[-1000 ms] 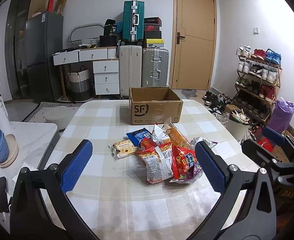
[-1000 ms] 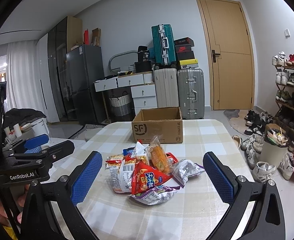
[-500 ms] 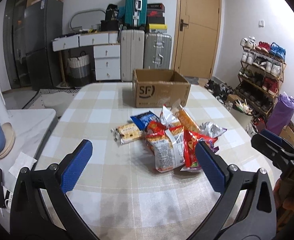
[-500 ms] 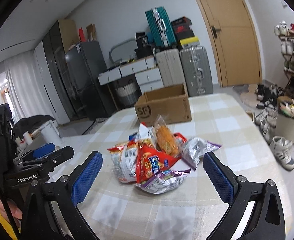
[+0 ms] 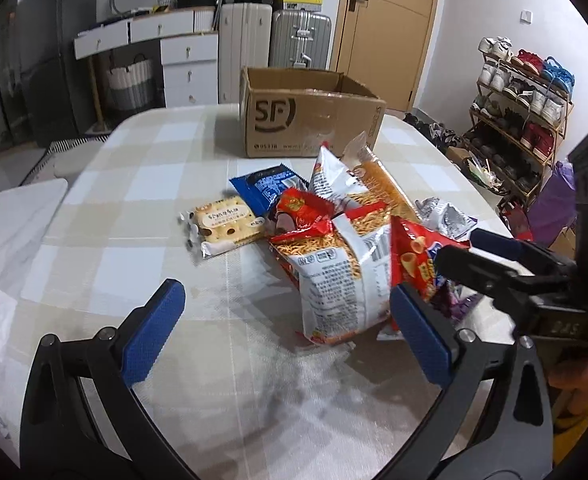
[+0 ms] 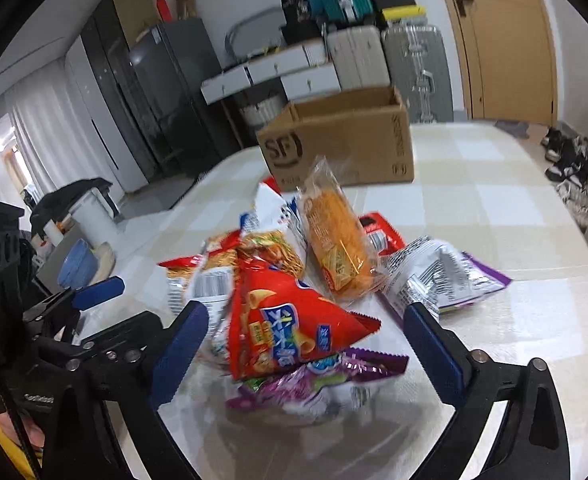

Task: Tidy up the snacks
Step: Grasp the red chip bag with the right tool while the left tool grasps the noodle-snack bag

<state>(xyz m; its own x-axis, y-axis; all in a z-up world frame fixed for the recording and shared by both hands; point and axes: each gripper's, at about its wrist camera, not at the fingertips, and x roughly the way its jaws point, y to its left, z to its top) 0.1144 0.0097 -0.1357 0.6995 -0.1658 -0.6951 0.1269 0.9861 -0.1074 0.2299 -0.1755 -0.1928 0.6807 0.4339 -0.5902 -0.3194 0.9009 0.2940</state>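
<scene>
Snacks sit in a pile [image 5: 345,240] mid table, none in the box [image 5: 309,116] yet, so this looks like the start: both claws closing in for a first pick.

Far left, bare table [image 5: 114,216] w/ lots of room. Cracker pack [image 5: 224,220] lies alone, just beside the pile. Left claw [image 5: 286,320] is wide open, holding nothing, low & near the white noodle bag [image 5: 333,280]. Right claw [image 6: 305,340] is wide open too, empty, w/ the red chip bag [image 6: 286,328] between its fingers.

Next move, I think: squeeze the red bag, lift it, carry it to the box behind the pile.

Claws are near each other, so they could bump. Right side has open table [image 6: 513,208], then the edge & shoes on the floor.
</scene>
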